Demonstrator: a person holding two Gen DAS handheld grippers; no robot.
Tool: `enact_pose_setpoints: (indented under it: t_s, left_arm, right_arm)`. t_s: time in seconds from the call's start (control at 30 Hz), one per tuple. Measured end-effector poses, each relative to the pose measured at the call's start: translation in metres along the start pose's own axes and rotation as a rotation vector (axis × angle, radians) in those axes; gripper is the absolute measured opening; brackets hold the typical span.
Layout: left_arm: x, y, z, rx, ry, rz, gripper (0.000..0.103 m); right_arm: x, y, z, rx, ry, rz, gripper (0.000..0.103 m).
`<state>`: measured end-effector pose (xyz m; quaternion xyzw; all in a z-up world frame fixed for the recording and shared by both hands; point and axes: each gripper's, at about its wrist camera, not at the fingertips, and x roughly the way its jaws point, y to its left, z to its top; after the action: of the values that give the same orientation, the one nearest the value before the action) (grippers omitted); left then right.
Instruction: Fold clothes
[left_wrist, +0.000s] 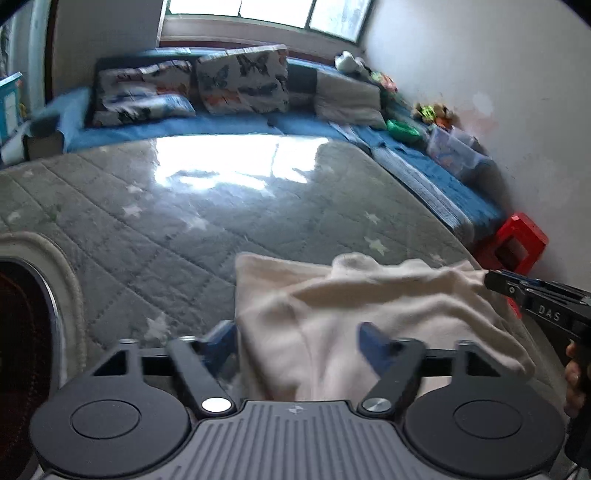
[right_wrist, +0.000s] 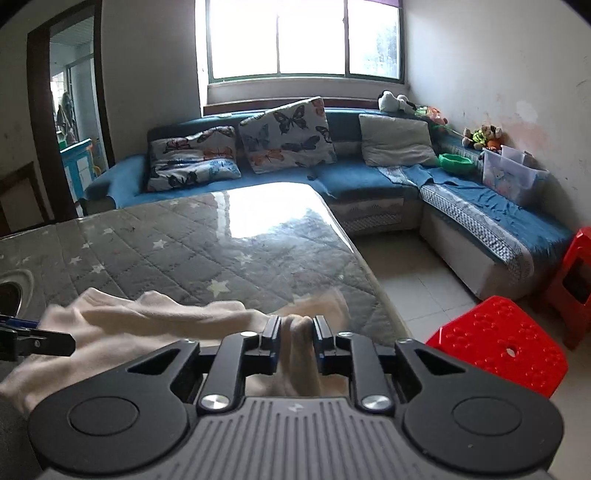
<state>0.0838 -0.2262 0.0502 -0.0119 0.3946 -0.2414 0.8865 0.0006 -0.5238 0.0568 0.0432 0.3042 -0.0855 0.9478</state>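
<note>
A cream garment lies bunched on the grey quilted table near its front edge. My left gripper is open, its blue-padded fingers spread wide with the cloth's left edge between them. My right gripper is shut on a fold of the cream garment at its right end. The right gripper also shows in the left wrist view, pinching the cloth's corner. The left gripper's fingertip shows at the left edge of the right wrist view.
A blue corner sofa with butterfly cushions lines the back and right. Two red plastic stools stand right of the table. A clear storage box sits on the sofa. A dark oval object sits at the table's left.
</note>
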Motion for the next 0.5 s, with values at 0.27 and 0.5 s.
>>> enact_pose_setpoints:
  t_s: [0.27,0.5]
  left_arm:
    - [0.006,-0.006,0.004,0.033,-0.013,0.038,0.103]
    - [0.005,-0.009,-0.002,0.086,-0.076,0.071,0.103]
  right_arm:
    - [0.011,0.013,-0.001,-0.026,0.008,0.004,0.053]
    - [0.011,0.021,-0.006,-0.052,0.020,0.013,0.062]
